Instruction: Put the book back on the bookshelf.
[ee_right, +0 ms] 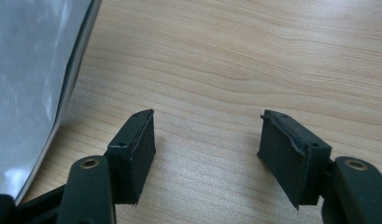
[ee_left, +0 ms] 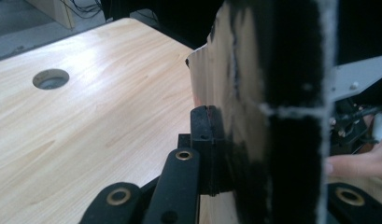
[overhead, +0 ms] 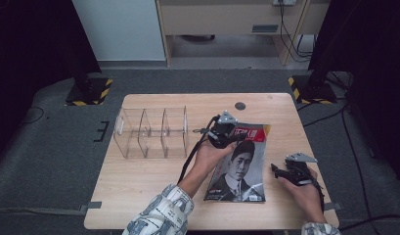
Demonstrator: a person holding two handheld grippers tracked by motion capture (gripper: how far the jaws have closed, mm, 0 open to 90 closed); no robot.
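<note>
On the wooden table, right of centre, lies a magazine whose cover carries a black-and-white portrait under a red masthead with white characters too small to read. Left gripper pinches the magazine's upper left edge; in the left gripper view its jaws are closed on the raised, curling sheet. Right gripper rests on bare wood just beside the magazine's right edge, jaws spread wide and holding nothing. Clear acrylic organiser with three compartments stands to the left of the magazine, near the left gripper.
</note>
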